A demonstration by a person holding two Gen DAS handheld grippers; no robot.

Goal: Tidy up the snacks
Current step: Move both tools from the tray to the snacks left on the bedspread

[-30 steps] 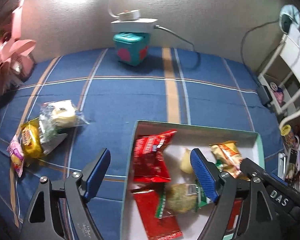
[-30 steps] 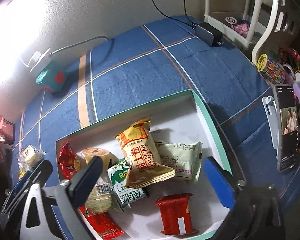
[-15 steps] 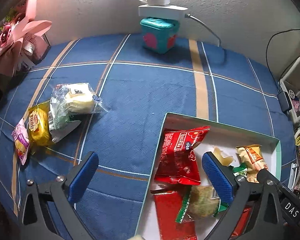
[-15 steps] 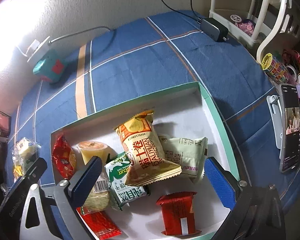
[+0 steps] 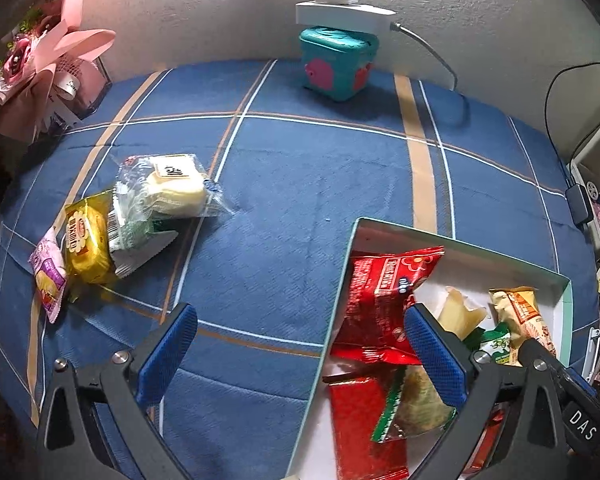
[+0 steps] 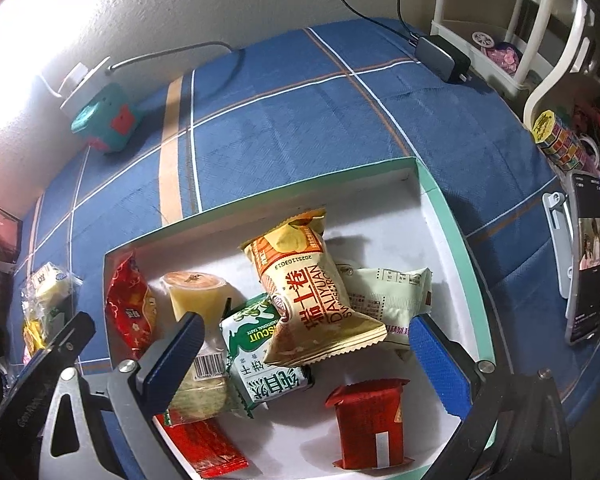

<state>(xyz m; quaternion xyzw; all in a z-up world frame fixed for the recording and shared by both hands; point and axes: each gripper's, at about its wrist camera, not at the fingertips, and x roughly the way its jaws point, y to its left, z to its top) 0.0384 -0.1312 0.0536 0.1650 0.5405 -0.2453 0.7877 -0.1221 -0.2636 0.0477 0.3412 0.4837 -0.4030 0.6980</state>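
Blue plaid cloth (image 5: 300,184) covers the surface in both views, and the white box (image 6: 444,216) with its mint-green rim serves as the landmark. Only the left wrist view shows the loose pile (image 5: 120,224) well to the box's left: a clear-wrapped pale cake (image 5: 172,190) on top, a yellow packet (image 5: 86,240) beside it and a small pink one (image 5: 48,276) at the outer end. It also shows a pink bouquet (image 5: 32,68) far beyond that pile. The right wrist view alone gives the box's inside in full: a tan swiss-roll bag (image 6: 312,284) lying across a cream packet (image 6: 388,292) and a green biscuit pack (image 6: 260,356), a jelly cup (image 6: 198,292) and a red pouch (image 6: 130,304) toward the left wall, a red block (image 6: 368,420) and flat red sachets (image 6: 204,448) nearest the camera. A phone (image 6: 588,256) stands right of the box. Behind the box sits a teal cube (image 5: 336,62).

Both tools are empty, jaws spread wide: the left gripper (image 5: 300,356) straddles the box's left wall, the right gripper (image 6: 304,364) hangs over its contents.
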